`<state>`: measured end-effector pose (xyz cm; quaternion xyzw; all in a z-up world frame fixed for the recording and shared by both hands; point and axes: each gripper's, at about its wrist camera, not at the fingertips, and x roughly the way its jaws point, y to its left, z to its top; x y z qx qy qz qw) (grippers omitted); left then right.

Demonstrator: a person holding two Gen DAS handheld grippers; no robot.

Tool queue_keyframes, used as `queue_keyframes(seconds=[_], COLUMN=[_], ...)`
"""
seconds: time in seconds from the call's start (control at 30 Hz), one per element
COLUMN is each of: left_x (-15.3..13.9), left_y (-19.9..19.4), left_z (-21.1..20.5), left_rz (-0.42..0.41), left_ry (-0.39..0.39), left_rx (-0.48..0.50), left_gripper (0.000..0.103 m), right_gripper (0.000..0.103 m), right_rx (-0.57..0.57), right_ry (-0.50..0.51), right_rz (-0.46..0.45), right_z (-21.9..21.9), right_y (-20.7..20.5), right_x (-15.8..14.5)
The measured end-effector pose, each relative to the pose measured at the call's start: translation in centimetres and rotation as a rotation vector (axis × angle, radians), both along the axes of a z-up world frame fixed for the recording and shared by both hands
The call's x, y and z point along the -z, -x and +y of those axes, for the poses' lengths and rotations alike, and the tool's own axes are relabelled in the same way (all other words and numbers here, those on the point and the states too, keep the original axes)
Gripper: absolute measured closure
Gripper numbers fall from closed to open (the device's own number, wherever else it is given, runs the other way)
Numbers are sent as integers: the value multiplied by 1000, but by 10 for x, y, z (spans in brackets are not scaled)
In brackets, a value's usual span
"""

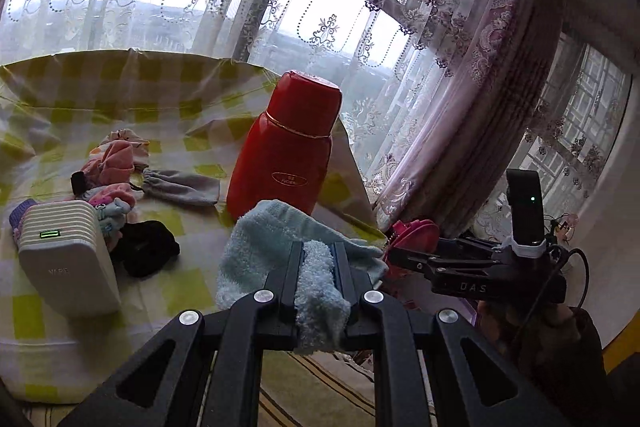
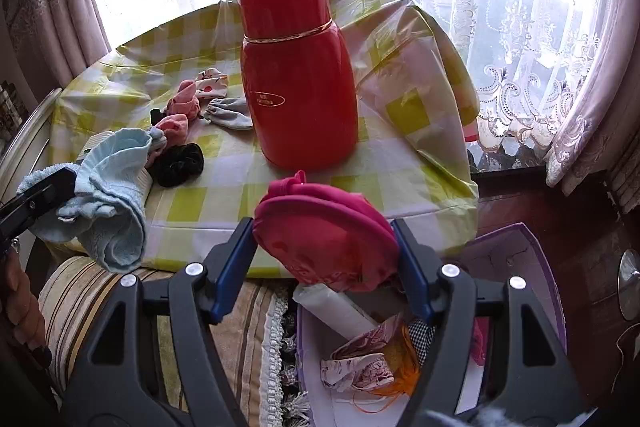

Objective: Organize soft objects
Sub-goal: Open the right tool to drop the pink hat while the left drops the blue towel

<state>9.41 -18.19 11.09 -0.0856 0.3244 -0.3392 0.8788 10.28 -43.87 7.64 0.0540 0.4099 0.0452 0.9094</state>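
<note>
My left gripper (image 1: 319, 253) is shut on a fluffy light blue cloth (image 1: 256, 239), which hangs over the near edge of the checked table (image 1: 168, 291). In the right wrist view the same blue cloth (image 2: 116, 187) droops from the left gripper (image 2: 44, 193) at the left edge. My right gripper (image 2: 322, 227) is shut on a round pink pouch (image 2: 320, 243), held above a purple-edged box (image 2: 536, 267). A pile of small socks (image 1: 112, 183), a grey mitten (image 1: 180, 187) and a black scrunchie (image 1: 146, 247) lie on the table.
A tall red flask (image 1: 288, 147) stands mid-table, with a white ribbed device (image 1: 66, 255) at its left. The box holds a white roll (image 2: 340, 307) and patterned cloth (image 2: 356, 363). A striped cushion (image 2: 80, 291) lies below the table edge. Lace curtains (image 1: 420, 67) hang behind.
</note>
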Motion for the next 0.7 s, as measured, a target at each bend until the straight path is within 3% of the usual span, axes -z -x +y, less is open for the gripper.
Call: queue_keyframes(seconds=[0.47,0.53,0.67,0.7], left_x=[33,38,44,44], left_y=[37,40,42,43], left_z=[-100,-109,-117,-117], left_rz=[144,174,209,206], left_ry=[-18,-14,-17,-18], left_rx=[274,310,329,324], left_gripper=[89,83,42,40], right_gripper=[32,32,25,23], right_rx=[109,125,146,156], right_ry=[39,48,82,99], right_rz=[83,105,184,198], right_z=[-68,-75,-85,-87], right_y=[46,51,55,56], right_x=[20,25,40,43])
